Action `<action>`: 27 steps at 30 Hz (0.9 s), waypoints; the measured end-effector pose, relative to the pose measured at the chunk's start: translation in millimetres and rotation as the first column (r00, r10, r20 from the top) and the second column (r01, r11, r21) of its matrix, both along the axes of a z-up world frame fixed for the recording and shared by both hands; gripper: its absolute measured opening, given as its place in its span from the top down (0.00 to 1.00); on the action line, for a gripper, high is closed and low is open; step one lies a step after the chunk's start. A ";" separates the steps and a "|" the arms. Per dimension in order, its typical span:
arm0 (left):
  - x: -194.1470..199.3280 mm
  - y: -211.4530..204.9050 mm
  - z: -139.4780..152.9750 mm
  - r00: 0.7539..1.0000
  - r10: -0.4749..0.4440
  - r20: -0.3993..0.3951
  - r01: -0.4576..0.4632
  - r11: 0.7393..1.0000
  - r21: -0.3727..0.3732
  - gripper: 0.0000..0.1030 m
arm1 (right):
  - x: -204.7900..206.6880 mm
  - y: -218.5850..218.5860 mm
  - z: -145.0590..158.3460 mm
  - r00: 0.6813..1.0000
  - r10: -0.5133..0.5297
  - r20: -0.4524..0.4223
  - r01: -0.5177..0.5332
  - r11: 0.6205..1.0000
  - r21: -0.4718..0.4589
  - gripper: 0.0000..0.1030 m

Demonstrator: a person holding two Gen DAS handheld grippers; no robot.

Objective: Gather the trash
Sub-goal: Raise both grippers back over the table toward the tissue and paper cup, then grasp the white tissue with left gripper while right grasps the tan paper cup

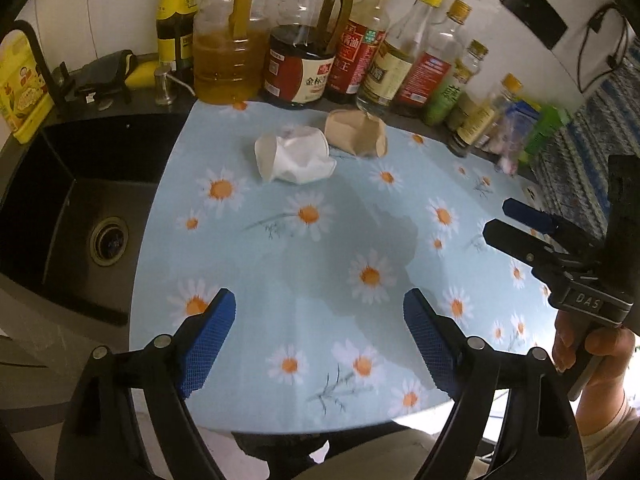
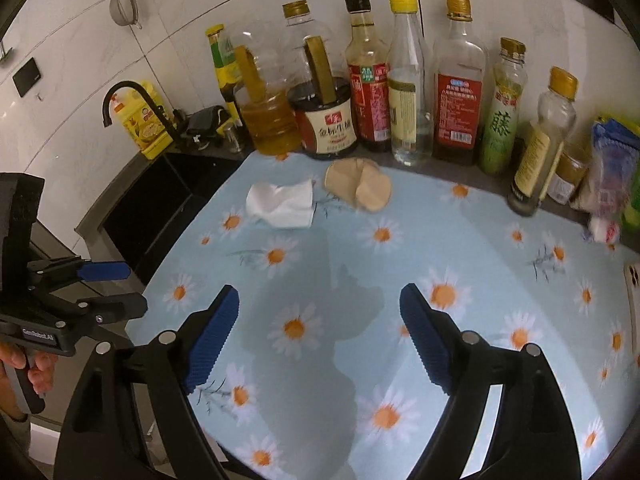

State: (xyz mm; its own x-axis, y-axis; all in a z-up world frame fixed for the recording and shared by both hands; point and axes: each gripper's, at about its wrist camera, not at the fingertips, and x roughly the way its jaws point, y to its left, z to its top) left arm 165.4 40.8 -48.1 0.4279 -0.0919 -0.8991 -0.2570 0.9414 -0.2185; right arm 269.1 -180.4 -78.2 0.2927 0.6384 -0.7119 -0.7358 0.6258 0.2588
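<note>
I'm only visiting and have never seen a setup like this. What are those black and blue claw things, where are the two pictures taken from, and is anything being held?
No robot here: a person holds hand-held tongs in each hand, each with a camera looking along its fingers. One picture looks past the left tongs, the other past the right tongs. Both are open and hold nothing. On the daisy tablecloth lie a crumpled white paper cup and a crushed brown paper cup, beside a row of bottles and a black sink.

Green oil bottle [image 1: 176, 12] cropped at the top edge, snack packets [image 2: 612, 184] smeared by blur at the right rim, possibly a phone [image 2: 633, 300] cut off beside them
</note>
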 end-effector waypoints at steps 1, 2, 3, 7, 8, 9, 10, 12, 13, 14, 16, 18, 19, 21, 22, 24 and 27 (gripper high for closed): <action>6.5 0.1 -2.5 1.000 0.008 -0.011 -0.008 1.000 0.007 0.19 | 6.3 1.9 -0.4 1.000 0.010 0.003 -0.010 1.000 -0.002 0.17; 12.7 0.4 -5.4 1.000 0.015 -0.021 -0.015 1.000 0.011 0.19 | 10.1 3.4 -0.9 1.000 0.019 0.002 -0.019 1.000 -0.001 0.17; 18.1 0.7 -7.8 0.999 0.023 -0.028 -0.022 1.000 0.015 0.19 | 16.7 5.5 -2.1 0.999 0.033 0.001 -0.033 0.999 0.000 0.17; 38.5 3.6 -17.5 0.995 0.077 -0.057 -0.076 0.997 0.012 0.19 | 43.4 14.6 -10.2 0.997 0.077 -0.008 -0.077 0.997 -0.010 0.17; 43.0 3.1 -18.7 0.995 0.085 -0.058 -0.085 0.996 0.006 0.19 | 49.2 17.3 -11.9 0.996 0.089 -0.009 -0.089 0.996 -0.013 0.17; 47.4 2.8 -19.8 0.993 0.097 -0.060 -0.097 0.995 0.010 0.19 | 55.3 19.8 -13.7 0.995 0.100 -0.008 -0.100 0.995 -0.013 0.17; 51.4 2.3 -20.9 0.992 0.108 -0.062 -0.108 0.994 0.015 0.19 | 60.0 22.7 -15.6 0.994 0.107 -0.008 -0.108 0.994 -0.015 0.17; 60.1 1.6 -23.7 0.990 0.124 -0.069 -0.124 0.992 0.013 0.19 | 74.1 29.4 -20.6 0.992 0.127 -0.015 -0.128 0.992 -0.022 0.17; 65.5 1.3 -24.8 0.988 0.133 -0.072 -0.132 0.991 0.018 0.19 | 81.2 32.6 -23.3 0.991 0.132 -0.018 -0.133 0.991 -0.022 0.17; 69.6 0.9 -25.3 0.988 0.137 -0.074 -0.136 0.990 0.022 0.19 | 90.7 36.9 -27.7 0.990 0.141 -0.031 -0.142 0.990 -0.018 0.17; 79.8 0.6 -26.7 0.985 0.152 -0.081 -0.150 0.988 0.035 0.19 | 104.9 41.5 -36.4 0.987 0.143 -0.075 -0.144 0.989 -0.016 0.17; 87.4 0.9 -27.0 0.983 0.163 -0.080 -0.160 0.986 0.044 0.19 | 116.8 44.2 -42.9 0.984 0.147 -0.096 -0.148 0.989 -0.002 0.17; 91.2 2.1 -27.9 0.982 0.172 -0.079 -0.169 0.985 0.048 0.19 | 122.7 47.1 -47.1 0.985 0.145 -0.089 -0.147 0.989 -0.014 0.17; 97.2 5.4 -31.9 0.978 0.190 -0.090 -0.187 0.981 0.044 0.19 | 132.6 52.1 -54.7 0.983 0.152 -0.102 -0.154 0.988 -0.016 0.17; 100.3 6.7 -34.3 0.976 0.194 -0.096 -0.191 0.981 0.044 0.19 | 136.8 53.7 -57.8 0.983 0.148 -0.111 -0.152 0.988 -0.021 0.17; 107.0 9.8 -40.9 0.972 0.206 -0.111 -0.200 0.978 0.060 0.19 | 145.0 58.8 -63.3 0.980 0.152 -0.128 -0.155 0.988 -0.016 0.17; 114.4 14.7 -50.2 0.967 0.220 -0.130 -0.214 0.975 0.062 0.19 | 153.1 66.3 -65.6 0.980 0.157 -0.123 -0.160 0.987 -0.015 0.17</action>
State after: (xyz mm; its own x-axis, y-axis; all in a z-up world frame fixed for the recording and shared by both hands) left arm 279.8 55.5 -98.2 0.3072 0.0331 -0.9511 -0.4801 0.8683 -0.1248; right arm 422.1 -114.1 -143.7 0.0999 0.6519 -0.7517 -0.7903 0.5110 0.3380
